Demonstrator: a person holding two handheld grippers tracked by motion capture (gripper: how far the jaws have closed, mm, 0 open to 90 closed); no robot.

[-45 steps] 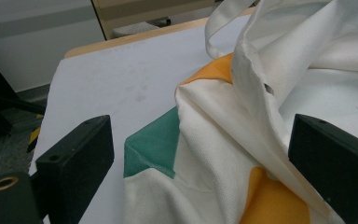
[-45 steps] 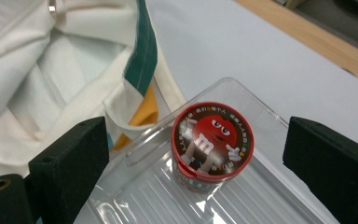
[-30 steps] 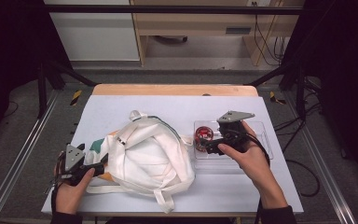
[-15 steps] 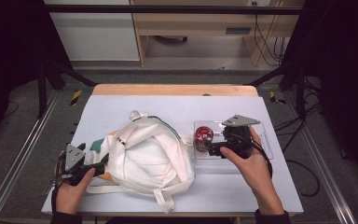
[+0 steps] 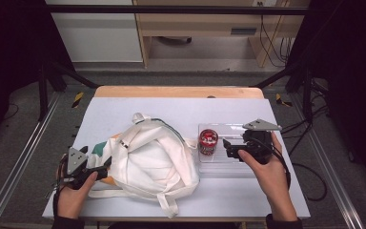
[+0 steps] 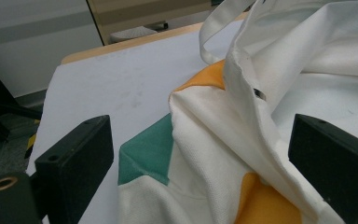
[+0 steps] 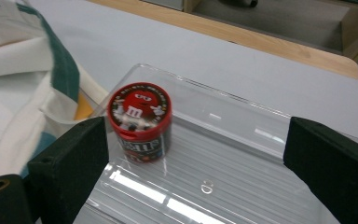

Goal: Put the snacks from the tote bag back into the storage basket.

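Right claw [image 5: 227, 148] spread over clear tray [image 5: 228, 165], left claw [image 5: 106, 167] spread at white bag [image 5: 152, 157], pale tabletop [image 5: 124, 112]

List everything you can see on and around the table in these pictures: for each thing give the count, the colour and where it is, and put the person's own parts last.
Table: one, pale grey top with a wooden far edge, centre of the high view.
Cloth bag: one, white with green and orange patches, crumpled at the table's left-centre.
Plastic tray: one, clear, right of the bag.
M&M's tub: one, red lid, upright at the tray's left end.
Wooden furniture: one, light brown, on the floor beyond the table.
Left gripper: one, black, open at the bag's left edge.
Right gripper: one, black, open over the tray, facing the tub.
Hands: two, one on each gripper.
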